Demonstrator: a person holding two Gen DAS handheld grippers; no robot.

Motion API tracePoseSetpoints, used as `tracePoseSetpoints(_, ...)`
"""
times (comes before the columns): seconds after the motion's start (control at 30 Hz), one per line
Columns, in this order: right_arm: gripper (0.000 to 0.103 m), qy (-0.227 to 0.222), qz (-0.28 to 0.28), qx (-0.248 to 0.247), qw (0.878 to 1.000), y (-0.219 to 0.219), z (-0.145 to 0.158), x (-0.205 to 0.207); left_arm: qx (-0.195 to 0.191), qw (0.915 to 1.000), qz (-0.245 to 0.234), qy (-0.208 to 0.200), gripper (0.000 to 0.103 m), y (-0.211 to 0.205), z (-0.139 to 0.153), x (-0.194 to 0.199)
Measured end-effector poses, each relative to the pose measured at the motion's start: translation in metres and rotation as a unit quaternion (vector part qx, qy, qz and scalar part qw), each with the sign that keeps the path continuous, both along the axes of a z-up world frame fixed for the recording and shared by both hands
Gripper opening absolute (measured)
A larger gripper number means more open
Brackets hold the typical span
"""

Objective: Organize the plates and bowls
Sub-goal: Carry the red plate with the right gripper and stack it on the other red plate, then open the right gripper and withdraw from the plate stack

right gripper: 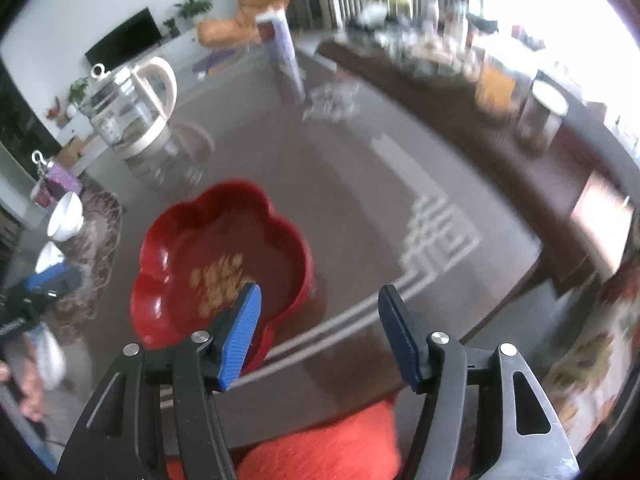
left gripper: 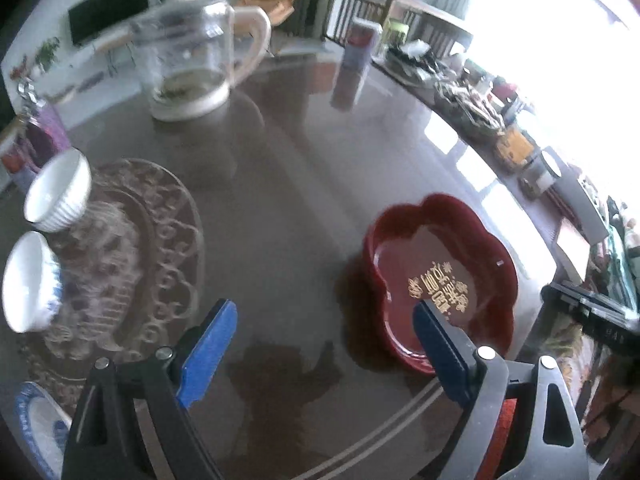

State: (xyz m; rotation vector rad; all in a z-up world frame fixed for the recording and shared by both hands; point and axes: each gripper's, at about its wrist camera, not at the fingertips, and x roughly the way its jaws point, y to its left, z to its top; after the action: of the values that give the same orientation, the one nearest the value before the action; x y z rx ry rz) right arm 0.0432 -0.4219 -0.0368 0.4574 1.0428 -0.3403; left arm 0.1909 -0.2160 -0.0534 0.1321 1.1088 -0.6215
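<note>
Blue-patterned plate [left gripper: 34, 428] cut off, lower-left.

A home living-dining room: television [left gripper: 109, 7], houseplants [right gripper: 195, 7], glass kettle [left gripper: 188, 60] on dining table [left gripper: 304, 168].

Blue-patterned plate [left gripper: 38, 424] cut off at frame edge; far clutter [right gripper: 424, 46] blurred.

gold chinese characters on floor of red flower-shaped dish [left gripper: 444, 280]; upside down, blurred, not legible. no other readable text.
</note>
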Motion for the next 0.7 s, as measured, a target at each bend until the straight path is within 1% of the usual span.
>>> tracePoseSetpoints(0.1, 0.065, 0.006, -0.013, 0.044, 0.999, 0.001, -0.015, -0.004, 0.008, 0.9999, 0.011, 0.011, 0.089, -0.013, -0.014, 0.007)
tracePoseSetpoints(0.2, 0.065, 0.008, -0.030, 0.066, 0.997, 0.001, -0.026, -0.006, 0.014, 0.9995, 0.005, 0.027, 0.089, -0.026, -0.026, 0.010)
tracePoseSetpoints(0.3, 0.065, 0.011, -0.036, 0.067, 0.997, 0.002, -0.033, -0.004, 0.039, 0.9992, -0.009, 0.012, 0.089, -0.038, -0.035, 0.007)
tracePoseSetpoints(0.37, 0.065, 0.011, -0.034, 0.070, 0.997, 0.005, -0.038, -0.001, 0.046, 0.9988, -0.013, 0.012, 0.089, -0.045, -0.043, 0.006)
tracePoseSetpoints(0.5, 0.065, 0.018, -0.022, 0.068, 0.997, 0.016, -0.053, 0.012, 0.029, 0.9989, -0.009, 0.035, 0.089, -0.054, -0.057, 0.009)
tracePoseSetpoints(0.57, 0.065, 0.017, -0.021, 0.065, 0.998, 0.019, -0.059, 0.016, 0.027, 0.9988, -0.008, 0.039, 0.089, -0.060, -0.063, 0.010)
tracePoseSetpoints(0.63, 0.065, 0.014, -0.018, 0.073, 0.997, 0.020, -0.064, 0.017, 0.021, 0.9990, -0.008, 0.039, 0.084, -0.063, -0.067, 0.009)
tracePoseSetpoints(0.7, 0.064, 0.014, -0.018, 0.083, 0.996, 0.021, -0.070, 0.017, 0.010, 0.9989, -0.008, 0.044, 0.062, -0.064, -0.072, 0.009)
